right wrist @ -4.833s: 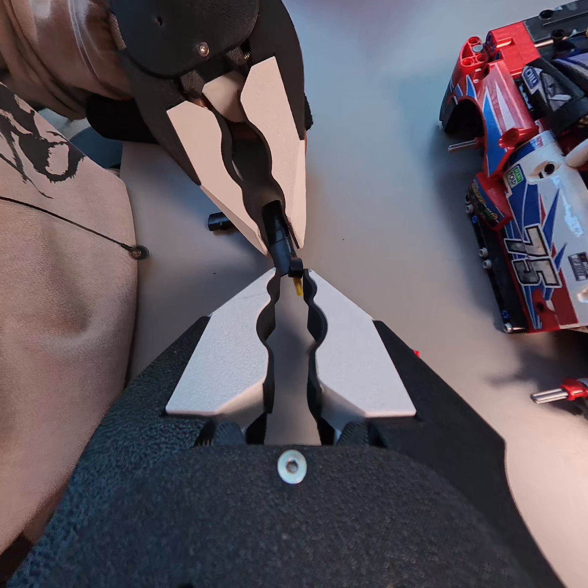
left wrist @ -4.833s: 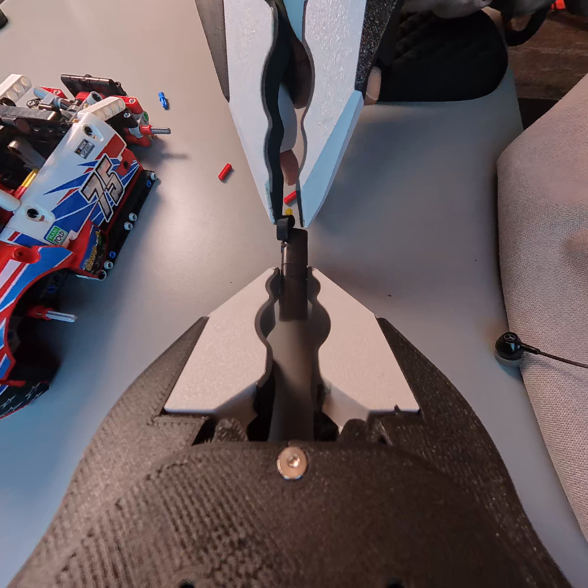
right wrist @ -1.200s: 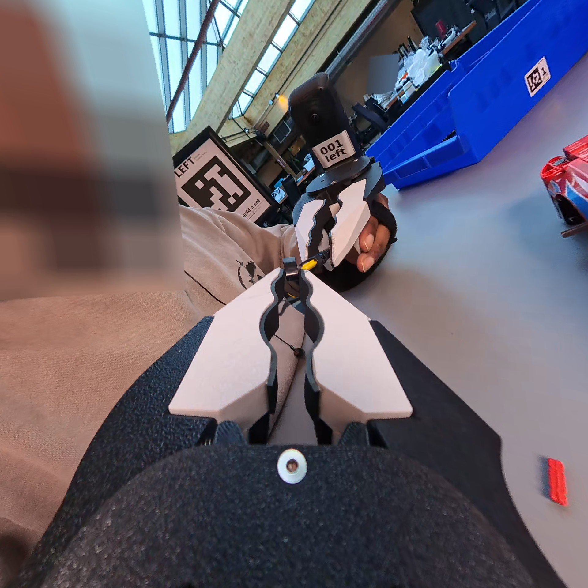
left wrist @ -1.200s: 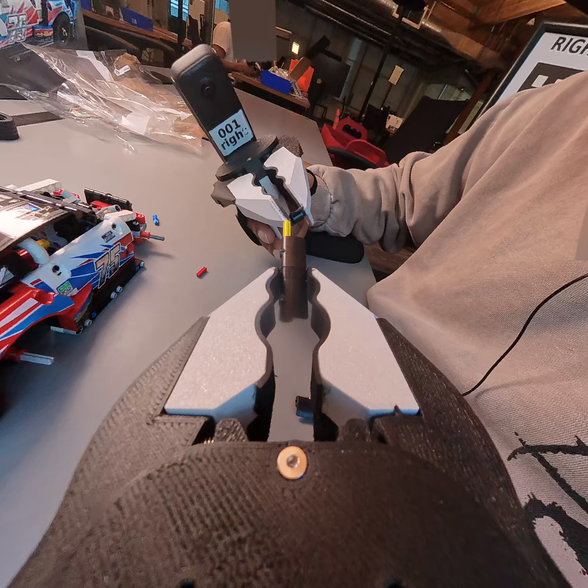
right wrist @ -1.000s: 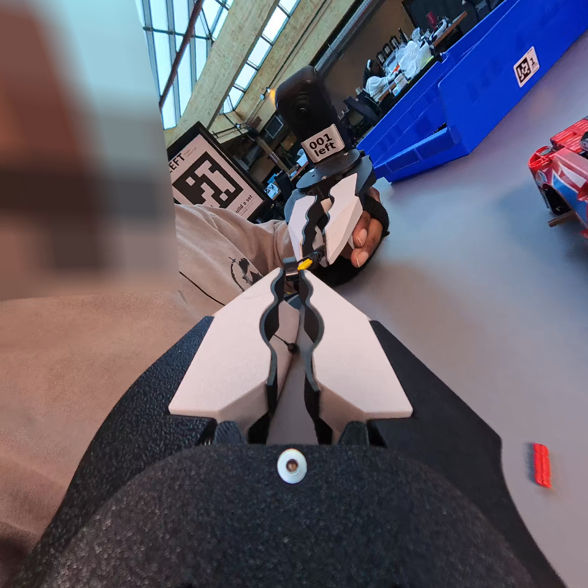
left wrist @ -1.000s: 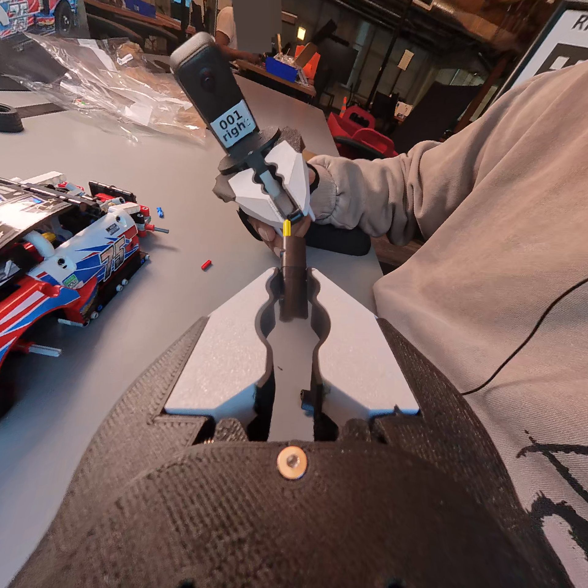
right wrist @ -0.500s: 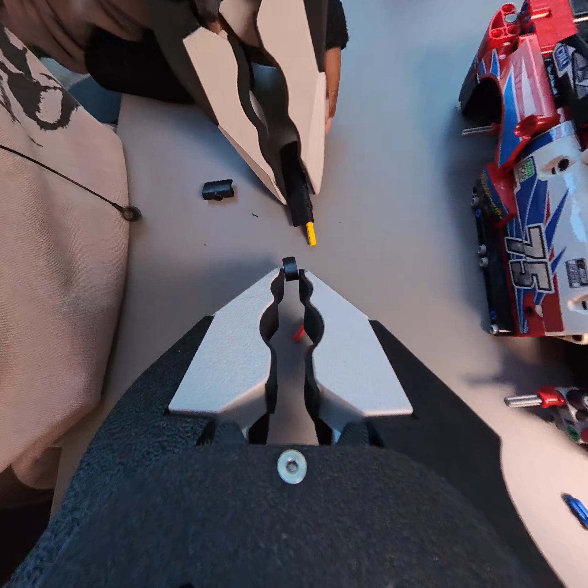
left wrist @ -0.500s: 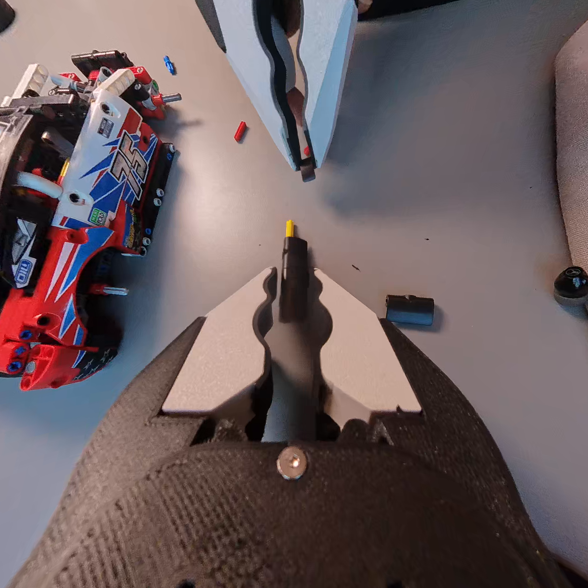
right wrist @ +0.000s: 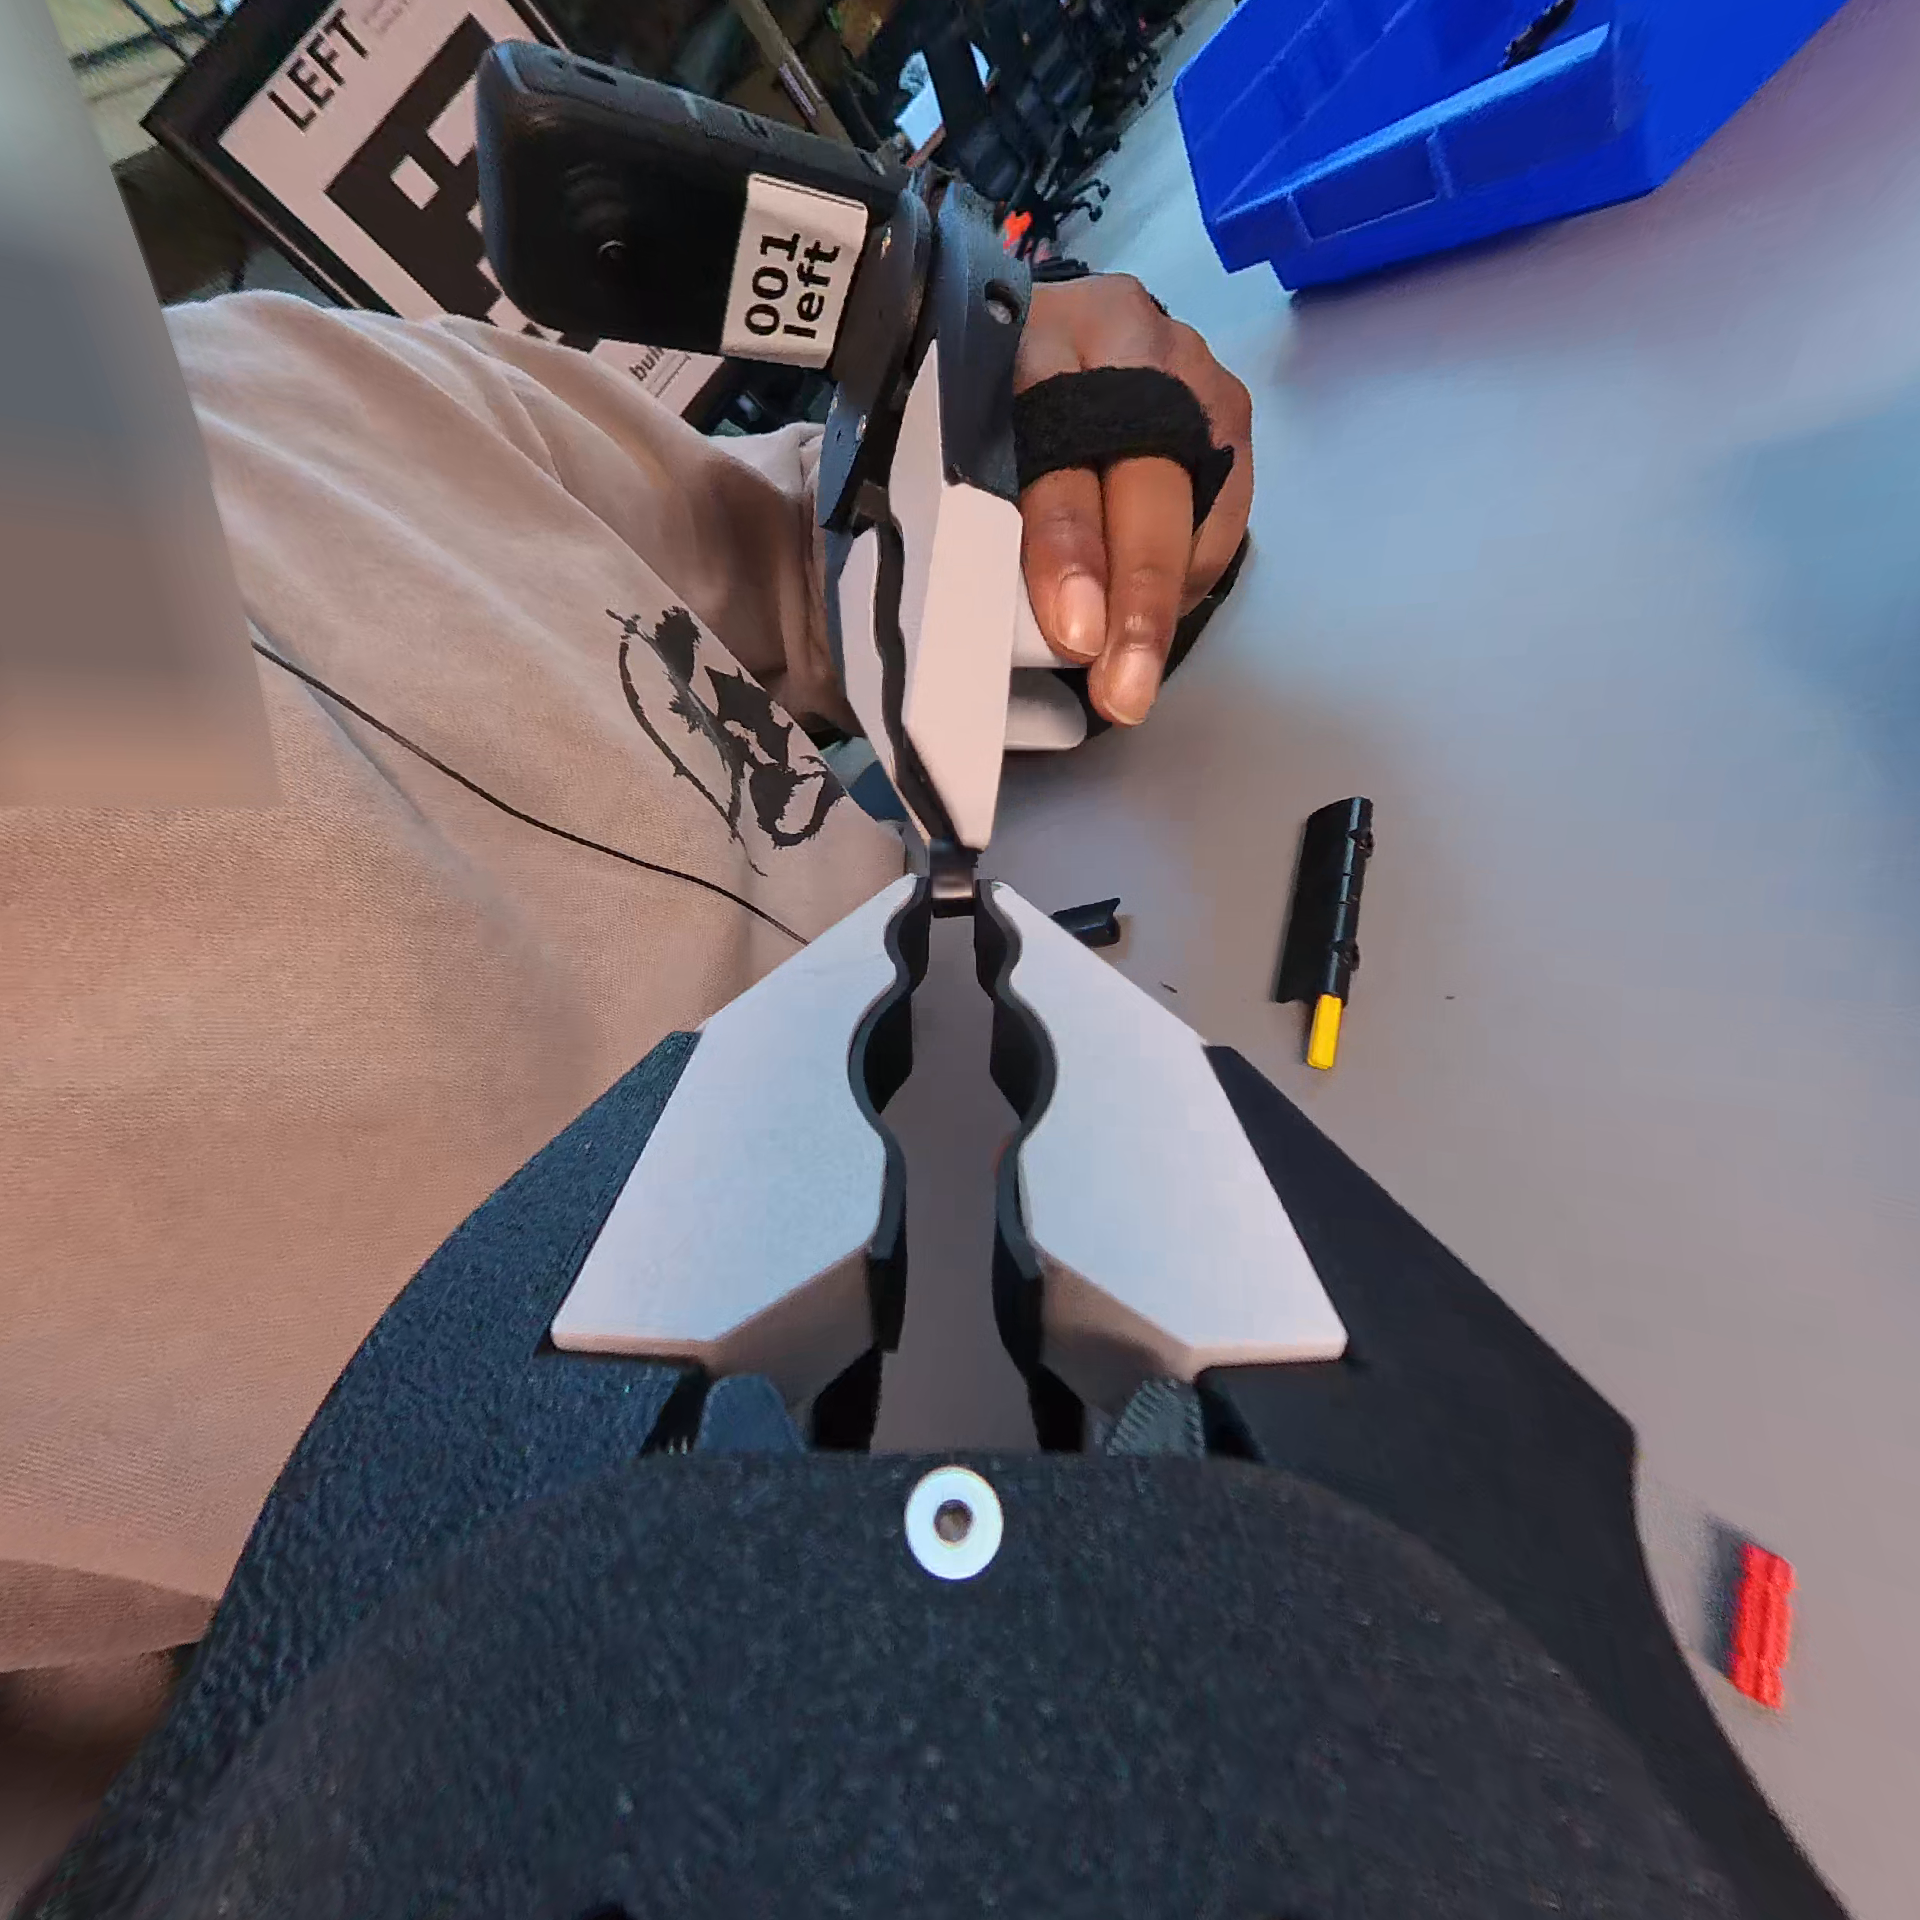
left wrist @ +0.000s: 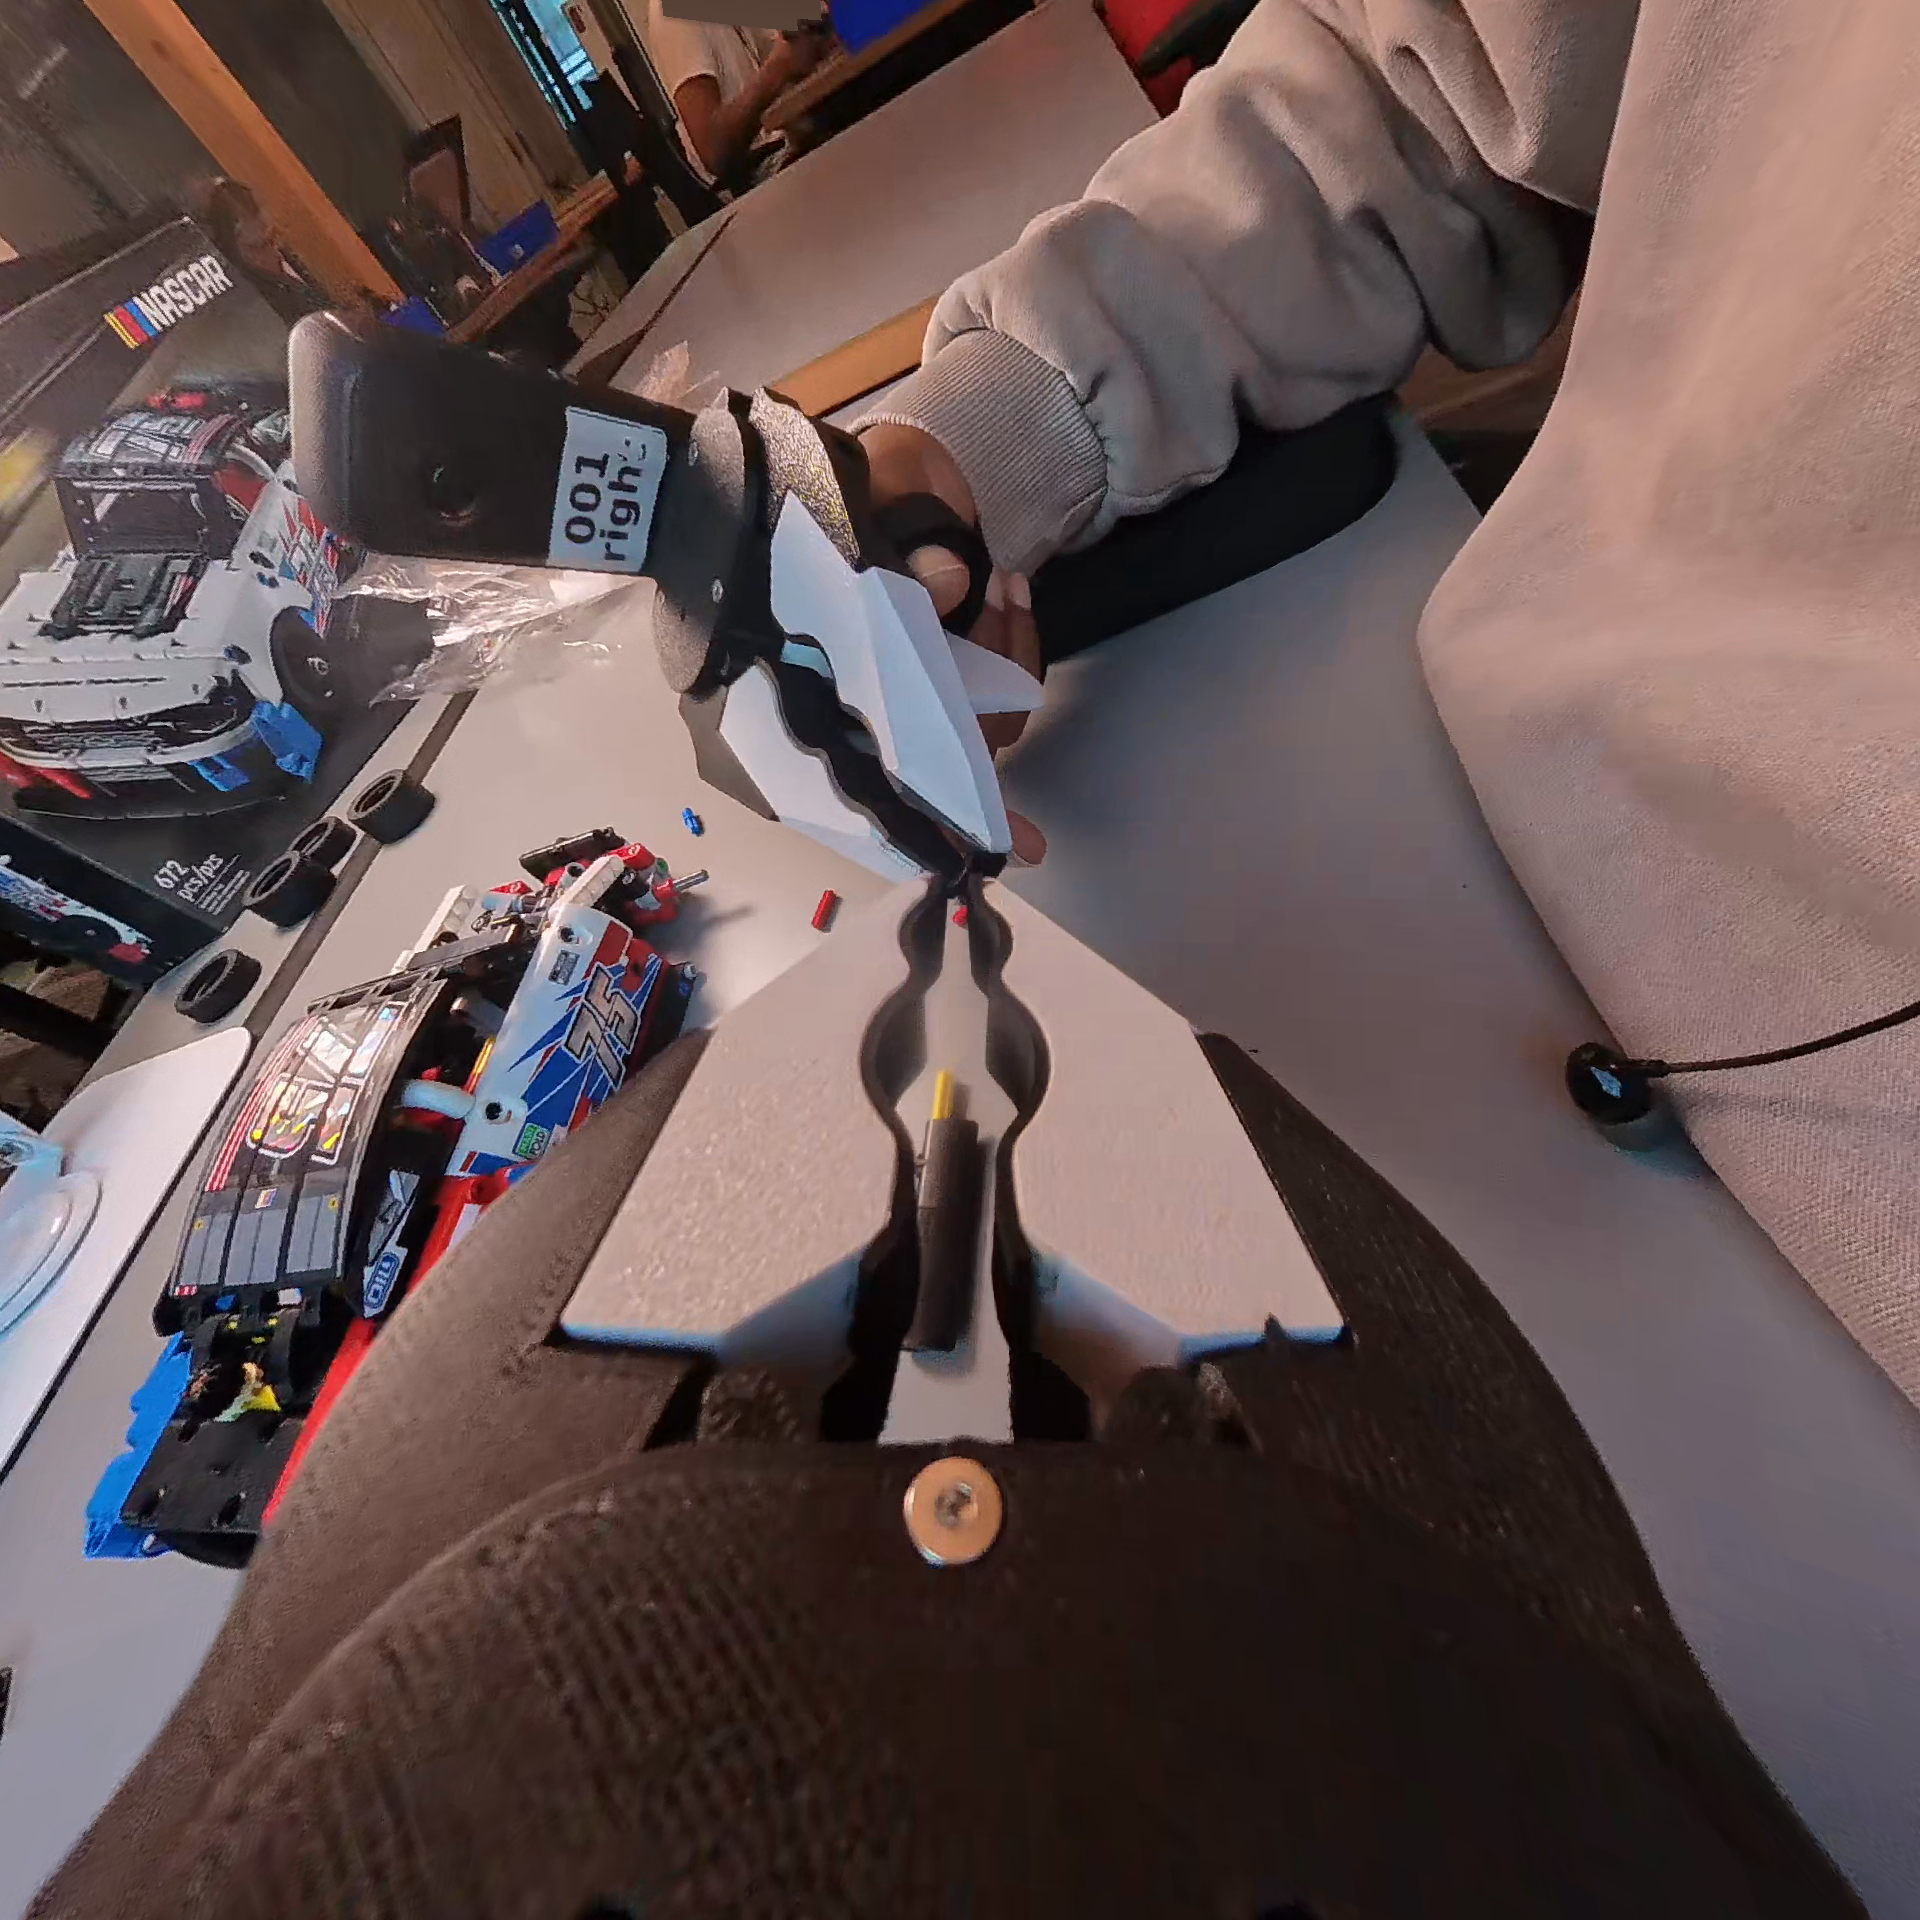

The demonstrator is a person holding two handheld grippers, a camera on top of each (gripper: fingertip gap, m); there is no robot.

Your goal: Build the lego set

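A small black connector is pinched between my two grippers, which meet tip to tip above the grey table. My right gripper is shut on its near end. My left gripper is shut, its tips on the same connector. The left gripper also shows in the right wrist view, and the right gripper shows in the left wrist view. A black beam with a yellow axle lies loose on the table; the left wrist view shows it through the finger gap. The partly built race car lies to the left.
A small black piece and a red pin lie on the table. Another red pin, a blue pin, several black tyres and the set's box are at left. A blue bin stands far right. My left and right fingertips are right by each other. Left tips and right tips are each some 15 centimeters from the partly built race car.
My left gripper let go of the black beam with the yellow axle, which now lies on the table. It then shut and came tip to tip with my right gripper on the small connector.
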